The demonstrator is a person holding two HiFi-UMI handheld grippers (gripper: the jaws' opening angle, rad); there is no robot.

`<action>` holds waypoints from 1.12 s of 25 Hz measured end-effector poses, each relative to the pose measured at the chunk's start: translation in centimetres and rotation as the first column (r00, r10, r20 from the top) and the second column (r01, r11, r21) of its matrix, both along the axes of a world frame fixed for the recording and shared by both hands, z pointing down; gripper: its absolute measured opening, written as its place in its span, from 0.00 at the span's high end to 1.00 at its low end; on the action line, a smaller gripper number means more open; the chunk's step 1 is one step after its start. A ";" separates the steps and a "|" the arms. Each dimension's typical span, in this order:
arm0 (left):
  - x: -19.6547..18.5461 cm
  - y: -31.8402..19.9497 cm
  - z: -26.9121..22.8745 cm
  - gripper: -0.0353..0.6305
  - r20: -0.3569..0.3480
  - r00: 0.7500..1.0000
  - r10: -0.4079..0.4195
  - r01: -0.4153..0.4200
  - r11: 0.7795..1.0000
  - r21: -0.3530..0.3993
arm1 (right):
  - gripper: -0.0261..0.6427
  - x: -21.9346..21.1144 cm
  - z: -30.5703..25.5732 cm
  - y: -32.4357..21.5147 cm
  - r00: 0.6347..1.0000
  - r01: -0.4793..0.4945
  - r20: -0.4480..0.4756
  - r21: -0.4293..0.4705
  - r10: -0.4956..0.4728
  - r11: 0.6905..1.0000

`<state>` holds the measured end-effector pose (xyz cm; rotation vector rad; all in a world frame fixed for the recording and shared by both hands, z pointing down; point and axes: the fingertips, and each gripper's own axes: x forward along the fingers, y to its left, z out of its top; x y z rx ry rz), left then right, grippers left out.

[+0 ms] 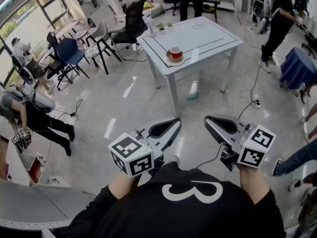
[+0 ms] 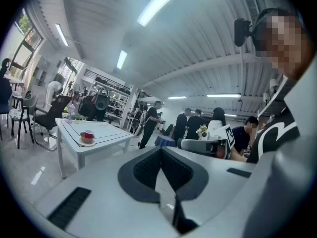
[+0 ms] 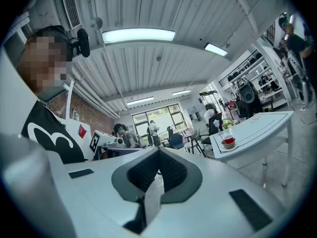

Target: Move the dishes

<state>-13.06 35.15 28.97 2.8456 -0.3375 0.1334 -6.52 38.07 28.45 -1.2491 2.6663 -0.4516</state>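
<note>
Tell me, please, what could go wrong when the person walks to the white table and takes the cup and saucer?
1. The cup stands on the saucer near the table's front edge; a careless push could slide both off.
2. A cable lies on the floor beside the table; the person might trip.
3. The left hand-held gripper and the right hand-held gripper are both shut; they must open before any grasp.

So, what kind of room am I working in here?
Probably an open lab or shared workspace: a white table, office chairs, cables trailing across the floor, and several people standing about.
</note>
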 end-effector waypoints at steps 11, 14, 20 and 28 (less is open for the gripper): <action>1.0 0.2 -0.4 0.94 0.000 1.000 0.017 -0.017 1.000 0.000 | 0.95 1.0 -0.5 0.5 0.998 -0.051 -0.044 0.017 0.052 0.999; 0.8 0.1 -0.4 0.94 -0.004 1.000 0.007 -0.007 1.000 0.000 | 0.81 1.2 -0.3 0.6 0.997 -0.046 -0.063 0.012 0.046 0.999; 0.9 0.0 -0.7 0.94 -0.001 1.000 -0.014 0.014 1.000 -0.001 | 0.60 2.4 0.0 0.3 0.993 -0.068 -0.096 0.016 0.069 0.998; 0.8 -1.5 0.1 0.94 0.017 0.999 -0.043 0.043 0.999 -0.017 | 0.53 3.4 1.0 -1.0 0.984 -0.079 -0.157 0.015 0.080 0.997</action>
